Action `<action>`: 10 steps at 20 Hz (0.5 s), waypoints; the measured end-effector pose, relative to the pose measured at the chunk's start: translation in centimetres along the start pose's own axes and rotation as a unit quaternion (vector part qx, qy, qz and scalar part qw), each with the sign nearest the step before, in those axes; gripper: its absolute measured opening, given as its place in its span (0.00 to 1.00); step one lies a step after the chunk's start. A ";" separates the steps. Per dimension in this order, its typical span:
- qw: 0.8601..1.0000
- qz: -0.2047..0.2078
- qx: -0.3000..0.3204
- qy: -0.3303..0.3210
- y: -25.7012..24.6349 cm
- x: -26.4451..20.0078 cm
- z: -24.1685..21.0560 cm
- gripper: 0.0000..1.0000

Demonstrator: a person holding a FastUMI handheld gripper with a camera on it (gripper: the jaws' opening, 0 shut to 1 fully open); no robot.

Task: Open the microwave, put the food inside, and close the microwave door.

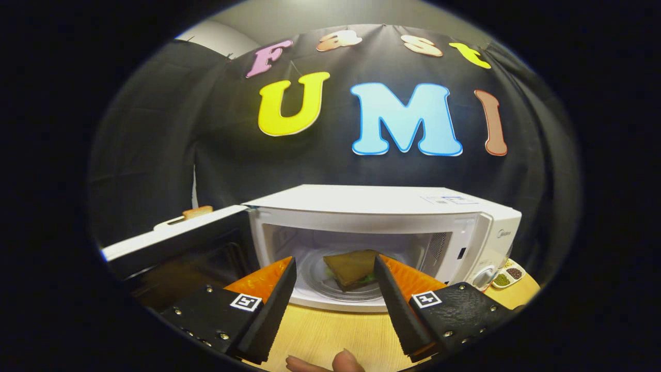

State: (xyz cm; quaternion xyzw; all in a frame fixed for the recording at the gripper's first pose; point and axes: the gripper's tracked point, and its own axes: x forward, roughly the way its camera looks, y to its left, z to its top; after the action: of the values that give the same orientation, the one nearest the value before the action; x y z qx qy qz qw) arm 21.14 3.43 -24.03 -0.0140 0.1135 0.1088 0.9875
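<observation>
Spread wide and holding nothing, the gripper point(335, 268) hovers over the wooden table point(330, 336) just before the microwave point(392, 217), its black-padded fingers point(271, 305) framing the open cavity. Between the fingertips, inside on the glass turntable point(356, 293), lies the food point(353, 267) (a sandwich, brown bread with green at its edge). The microwave door point(170, 243) stands swung open to the left. A small grey brand mark sits on the control panel, too blurred to read; so is the sticker on top. Beside the microwave's right corner rests a small divided dish point(508, 276) of beans. Someone's fingertips point(330, 364) show below the gripper.
</observation>
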 end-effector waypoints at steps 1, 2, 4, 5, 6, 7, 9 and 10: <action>1.000 0.019 0.000 -0.008 1.2 -2.0 0.8 0.90; 0.999 0.035 -0.003 -0.018 2.3 -4.1 1.6 0.90; 0.996 0.082 -0.009 -0.038 5.3 -8.5 2.9 0.90; 0.992 0.112 -0.010 -0.049 7.3 -10.8 3.5 0.90; 0.988 0.141 -0.012 -0.060 9.0 -12.8 4.0 0.90; 0.983 0.171 -0.014 -0.073 11.0 -15.1 4.5 0.90; 0.971 0.219 -0.015 -0.092 14.3 -19.0 5.2 0.90; 0.966 0.241 -0.016 -0.094 15.9 -20.3 5.0 0.90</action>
State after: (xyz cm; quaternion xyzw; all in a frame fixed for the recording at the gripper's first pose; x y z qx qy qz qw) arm -0.55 14.94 -14.56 0.0078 0.0182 0.3462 0.9380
